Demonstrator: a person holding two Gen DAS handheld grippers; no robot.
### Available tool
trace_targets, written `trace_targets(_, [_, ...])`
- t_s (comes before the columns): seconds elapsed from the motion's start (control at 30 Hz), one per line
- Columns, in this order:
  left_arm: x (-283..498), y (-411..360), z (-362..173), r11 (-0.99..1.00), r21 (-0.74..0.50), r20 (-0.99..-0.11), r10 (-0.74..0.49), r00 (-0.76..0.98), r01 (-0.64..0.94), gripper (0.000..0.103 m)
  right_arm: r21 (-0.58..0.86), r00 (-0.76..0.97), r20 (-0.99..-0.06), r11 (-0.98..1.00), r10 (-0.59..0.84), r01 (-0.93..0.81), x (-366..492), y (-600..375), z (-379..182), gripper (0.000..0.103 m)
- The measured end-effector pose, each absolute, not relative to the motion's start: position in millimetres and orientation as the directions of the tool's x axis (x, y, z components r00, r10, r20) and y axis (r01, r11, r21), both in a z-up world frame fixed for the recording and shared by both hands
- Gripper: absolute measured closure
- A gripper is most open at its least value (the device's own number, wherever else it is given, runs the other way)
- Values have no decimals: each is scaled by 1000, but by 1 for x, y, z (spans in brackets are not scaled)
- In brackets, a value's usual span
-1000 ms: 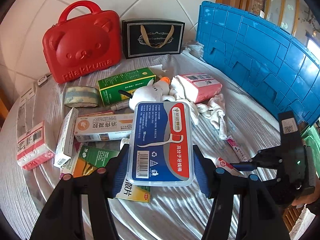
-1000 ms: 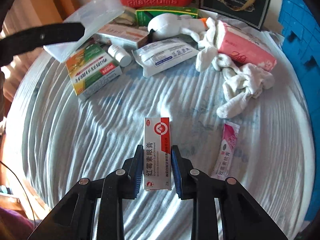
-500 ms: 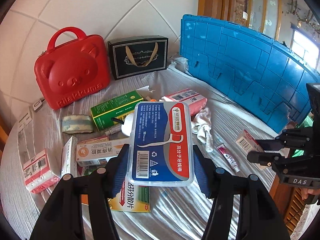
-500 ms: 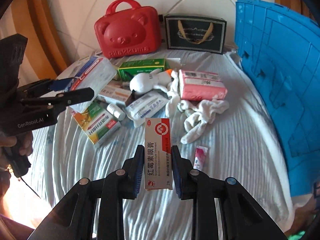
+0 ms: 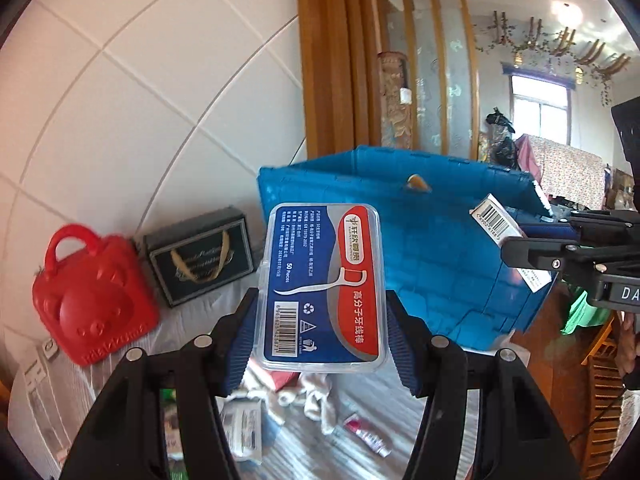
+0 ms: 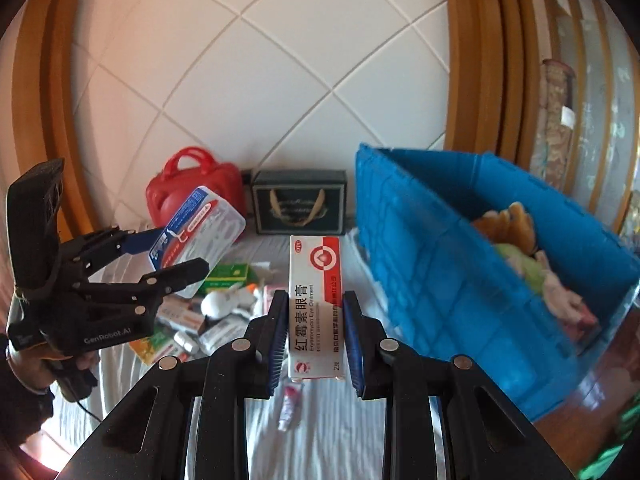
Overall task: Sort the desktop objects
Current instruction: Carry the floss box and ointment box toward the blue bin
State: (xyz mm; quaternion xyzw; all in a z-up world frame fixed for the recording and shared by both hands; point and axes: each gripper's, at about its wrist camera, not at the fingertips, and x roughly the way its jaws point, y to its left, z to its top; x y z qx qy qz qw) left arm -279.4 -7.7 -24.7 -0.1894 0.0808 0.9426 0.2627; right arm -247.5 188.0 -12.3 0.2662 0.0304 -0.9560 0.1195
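Note:
My left gripper is shut on a clear floss-pick box with a blue and red label, held high above the table; it also shows in the right wrist view. My right gripper is shut on a white and red eye ointment carton, also raised; the carton shows in the left wrist view. The blue crate stands to the right with soft toys inside.
A red bear case and a black gift bag stand against the tiled wall. Medicine boxes, a white cloth, a white plush and a pink sachet lie on the striped tablecloth below.
Both grippers have risen well above the table with their objects and tilted up, so the wall and the crate's open top now show. Both grips are unchanged.

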Motion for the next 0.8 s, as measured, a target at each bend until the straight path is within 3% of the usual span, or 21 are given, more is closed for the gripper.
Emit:
trace_targets(0.23, [-309, 118, 26, -784, 108, -316, 556, -769, -611, 44, -41, -911, -409, -996, -54, 78, -258, 299, 32, 77])
trace_targets(0.47, [-346, 222, 38, -754, 145, -323, 575, -751, -640, 44, -33, -902, -428, -999, 53, -43, -313, 393, 31, 77])
trace_targets(0.73, [-376, 266, 45, -762, 178, -356, 540, -763, -623, 44, -9, -887, -448, -992, 116, -126, -358, 459, 26, 76])
trace_targets(0.77, [-379, 270, 46, -769, 190, -357, 525, -772, -611, 43, -17, -885, -448, -991, 128, -134, -362, 461, 26, 70])
trace_targets(0.8, [-381, 272, 46, -775, 207, -359, 508, -783, -598, 42, -24, -883, -449, -989, 139, -143, -363, 462, 27, 52])
